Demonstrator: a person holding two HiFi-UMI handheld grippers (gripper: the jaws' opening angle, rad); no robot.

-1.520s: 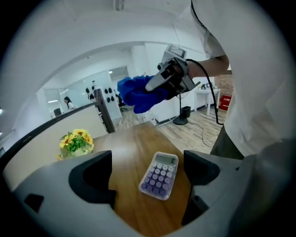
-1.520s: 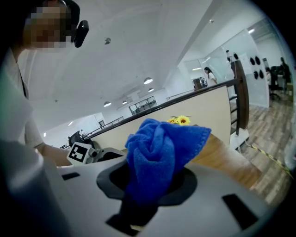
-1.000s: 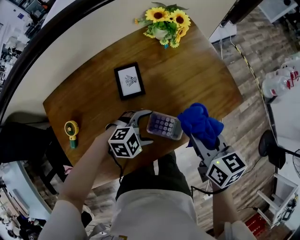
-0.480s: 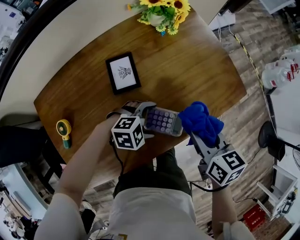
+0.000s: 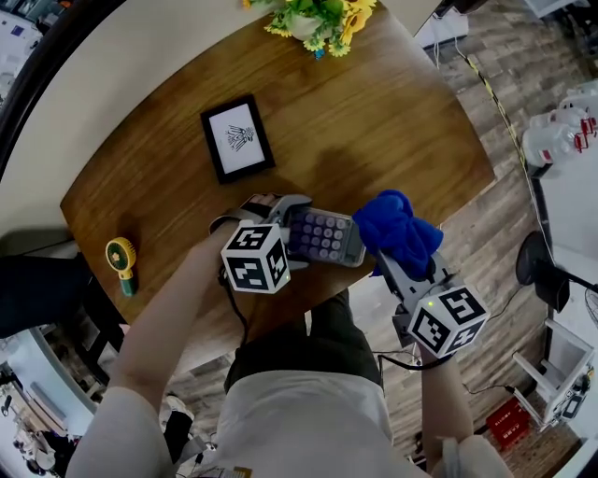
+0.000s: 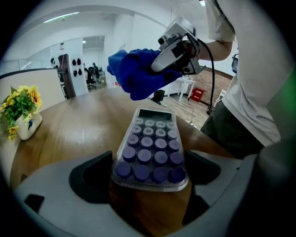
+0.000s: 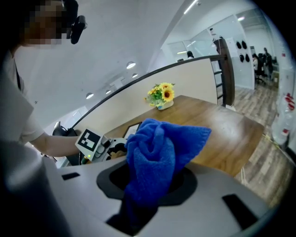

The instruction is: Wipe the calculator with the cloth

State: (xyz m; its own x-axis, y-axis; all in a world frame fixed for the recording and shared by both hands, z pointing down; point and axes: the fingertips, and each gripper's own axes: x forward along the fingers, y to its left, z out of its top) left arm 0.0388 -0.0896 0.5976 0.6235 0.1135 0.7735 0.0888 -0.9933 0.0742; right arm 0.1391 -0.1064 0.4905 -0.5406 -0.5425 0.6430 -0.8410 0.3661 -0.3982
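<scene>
A calculator with purple keys lies near the front edge of the wooden table. My left gripper has its jaws on either side of the calculator's near end, pads against both long edges. My right gripper is shut on a bunched blue cloth. The cloth hangs just above the calculator's far end, by the display. In the right gripper view the cloth fills the gap between the jaws.
A black picture frame lies behind the calculator. A vase of sunflowers stands at the table's far edge. A small yellow fan lies at the left end. The person's legs are right under the front edge.
My left gripper slid right and closed round the calculator's left end. The cloth in my right gripper stayed beside the calculator's right end.
</scene>
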